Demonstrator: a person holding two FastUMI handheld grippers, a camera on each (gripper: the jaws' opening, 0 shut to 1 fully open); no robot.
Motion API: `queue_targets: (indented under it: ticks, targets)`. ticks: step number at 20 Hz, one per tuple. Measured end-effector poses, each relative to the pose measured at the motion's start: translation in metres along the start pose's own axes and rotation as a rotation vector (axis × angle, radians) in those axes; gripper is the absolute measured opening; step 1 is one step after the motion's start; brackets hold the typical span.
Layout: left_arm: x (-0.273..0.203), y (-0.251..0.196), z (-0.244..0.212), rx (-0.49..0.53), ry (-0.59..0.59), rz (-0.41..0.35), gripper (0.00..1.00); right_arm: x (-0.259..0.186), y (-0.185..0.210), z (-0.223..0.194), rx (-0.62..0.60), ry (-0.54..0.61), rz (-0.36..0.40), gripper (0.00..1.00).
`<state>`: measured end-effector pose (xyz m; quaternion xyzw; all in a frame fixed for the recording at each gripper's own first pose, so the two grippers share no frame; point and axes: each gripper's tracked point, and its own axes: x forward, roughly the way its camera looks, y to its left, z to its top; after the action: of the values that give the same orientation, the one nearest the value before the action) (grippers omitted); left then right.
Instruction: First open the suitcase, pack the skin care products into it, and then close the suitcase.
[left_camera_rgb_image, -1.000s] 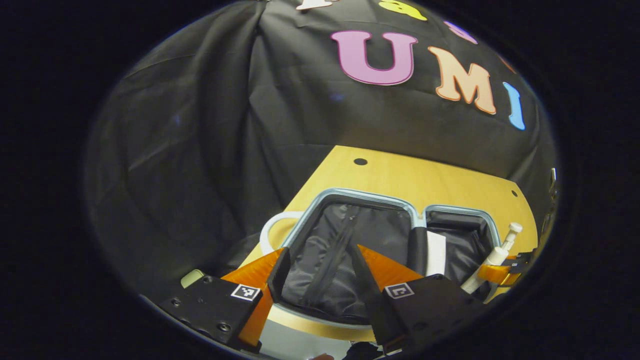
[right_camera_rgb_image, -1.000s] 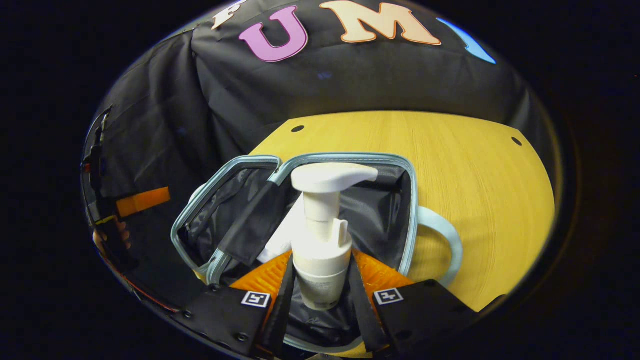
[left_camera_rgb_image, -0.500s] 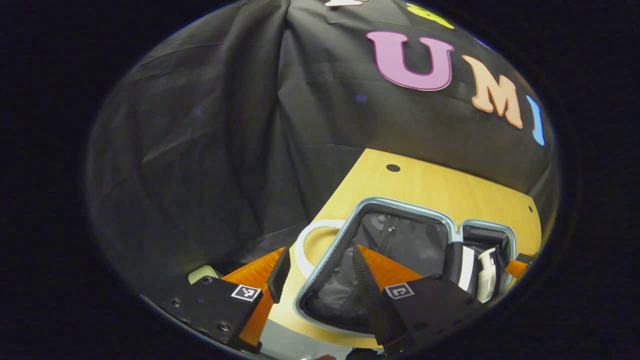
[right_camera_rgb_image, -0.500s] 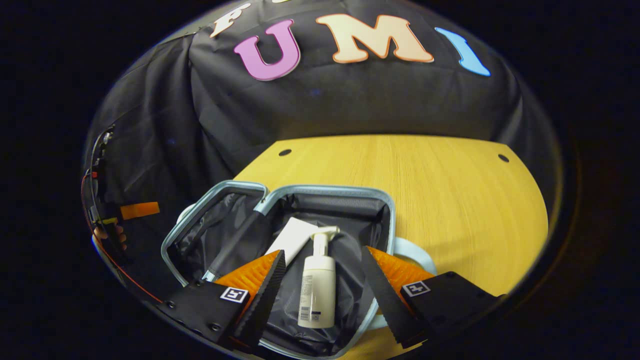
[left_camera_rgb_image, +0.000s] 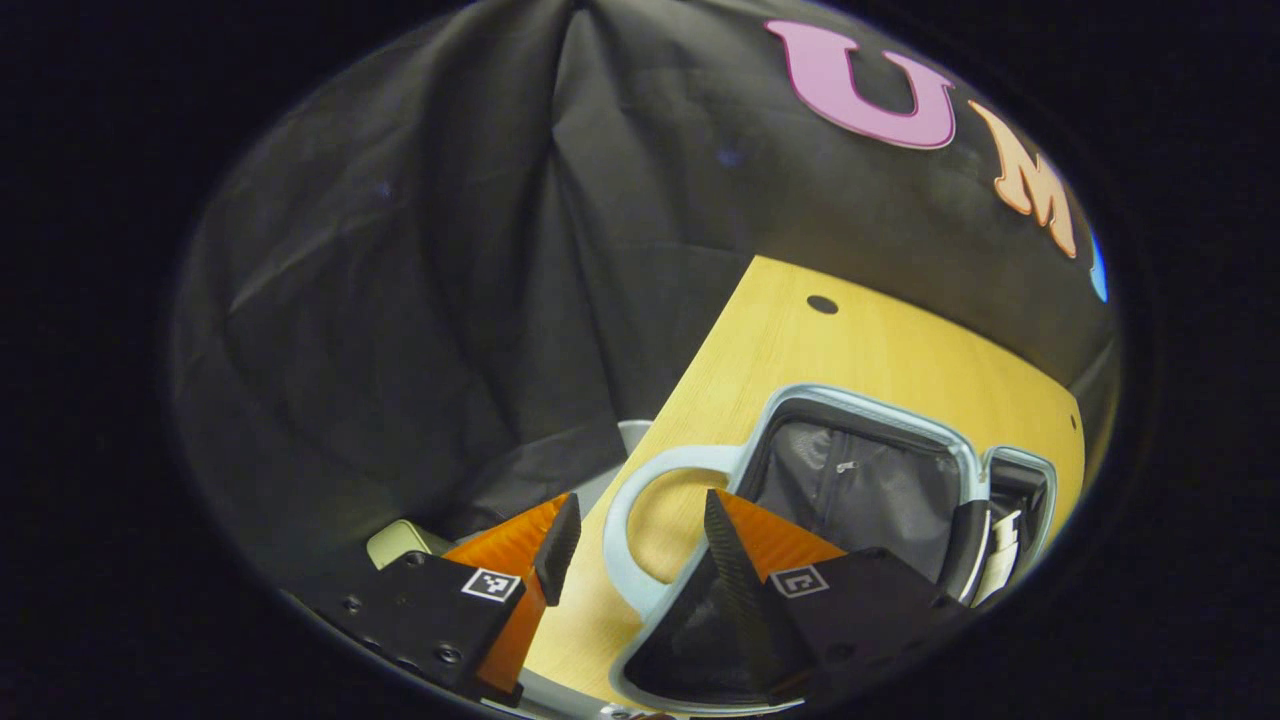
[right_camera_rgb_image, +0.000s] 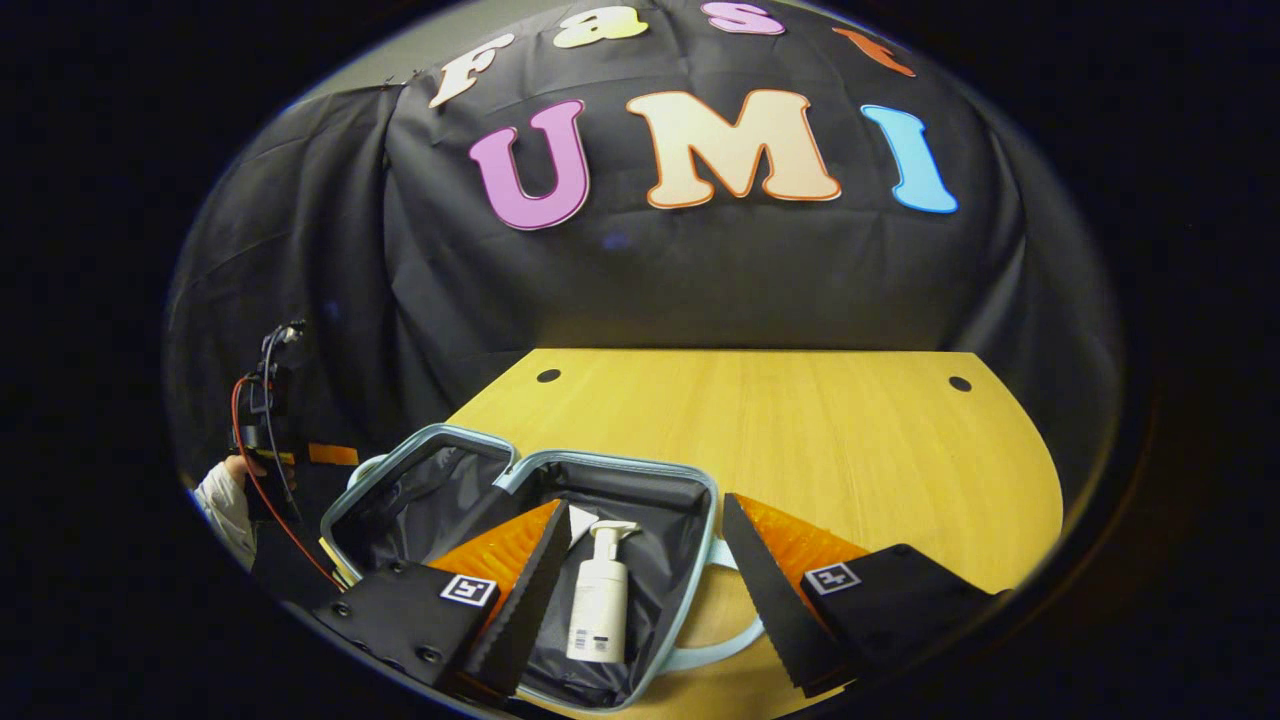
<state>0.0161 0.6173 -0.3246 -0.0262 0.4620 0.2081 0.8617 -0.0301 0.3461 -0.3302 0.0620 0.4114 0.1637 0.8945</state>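
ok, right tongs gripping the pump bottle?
No. In the right gripper view the right tongs stand open, and the pump bottle lies loose inside the open suitcase.

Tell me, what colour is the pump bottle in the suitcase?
White; the pump bottle shows best in the right gripper view.

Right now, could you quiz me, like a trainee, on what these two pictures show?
1. True or false: the white pump bottle lies inside the open pale-blue suitcase.
2. Is the right claw open or shut?
3. The left claw sits over which part: A) the suitcase's looped handle, B) the bottle?

Key: 1 true. 2 open, holding nothing. 3 A.
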Motion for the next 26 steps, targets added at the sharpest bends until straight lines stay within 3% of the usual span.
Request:
queue_targets:
  ticks: [7,10,13,15,17,20,26]
  targets:
    - [0.049,0.015,-0.028,0.032,0.172,-0.004,0.77,-0.01,-0.026,-0.007,-0.003,0.001,-0.078,0.96]
    - [0.054,0.021,-0.037,0.05,0.222,0.022,0.66,-0.011,-0.028,-0.005,-0.004,-0.003,-0.086,0.96]
    - [0.059,0.008,-0.042,0.008,0.244,-0.021,0.36,-0.014,-0.029,-0.003,-0.014,-0.011,-0.086,0.96]
    - [0.055,0.007,-0.041,0.052,0.241,0.001,0.11,-0.016,-0.029,-0.003,-0.016,-0.014,-0.083,0.95]
    - [0.042,0.002,-0.027,0.108,0.206,-0.012,0.05,-0.016,-0.027,-0.004,-0.02,-0.016,-0.074,0.96]
    - [0.019,0.004,-0.005,0.145,0.129,0.008,0.04,-0.017,-0.023,0.0,-0.021,-0.024,-0.054,0.96]
    - [-0.05,-0.016,0.04,0.142,-0.013,-0.026,0.03,-0.03,-0.018,0.013,-0.067,-0.078,-0.009,0.96]
